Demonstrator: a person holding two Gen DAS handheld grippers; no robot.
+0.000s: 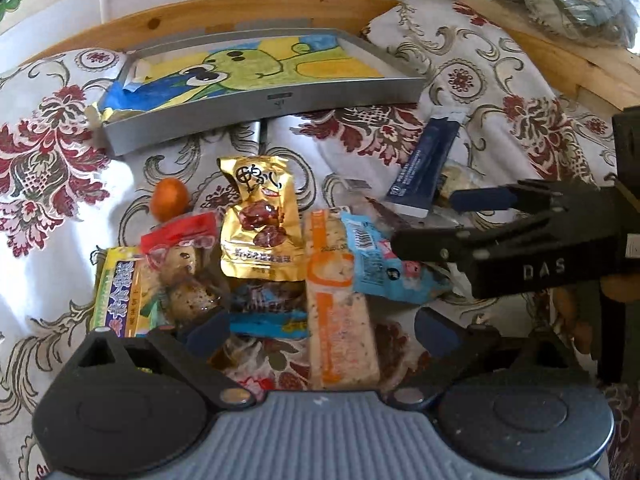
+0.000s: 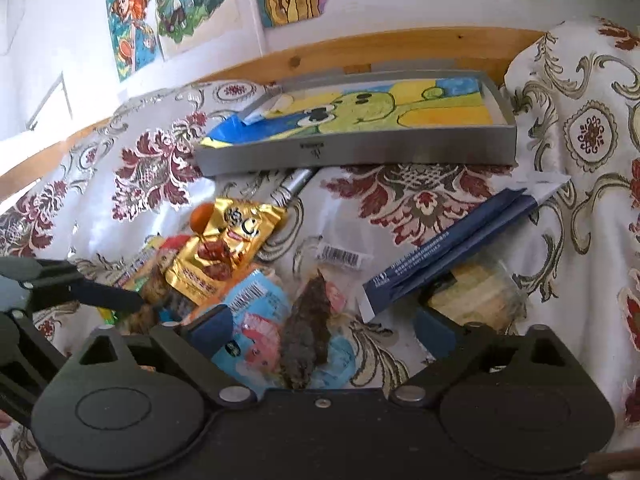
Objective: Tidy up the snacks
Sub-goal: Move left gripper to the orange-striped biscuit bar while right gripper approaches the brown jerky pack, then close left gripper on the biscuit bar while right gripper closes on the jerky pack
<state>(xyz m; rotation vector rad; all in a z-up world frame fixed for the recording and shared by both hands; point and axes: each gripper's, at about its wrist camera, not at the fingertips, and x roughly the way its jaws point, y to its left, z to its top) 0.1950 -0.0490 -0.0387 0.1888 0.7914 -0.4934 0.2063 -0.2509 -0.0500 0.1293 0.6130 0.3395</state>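
A heap of snack packets lies on a flowered cloth. My left gripper is open low over it, its fingers on either side of an orange-striped bar and a dark blue packet. Further ahead lie a gold packet, a red egg packet and a yellow-purple packet. My right gripper is open above a light blue packet and a dark brown snack. A navy sachet lies just right of it. Behind the heap stands a silver tray lined with a frog drawing.
A small orange ball rests left of the gold packet. A silver tube pokes out from under the tray. A wooden rail and a wall with drawings close off the back. A pale sandwich packet lies under the navy sachet.
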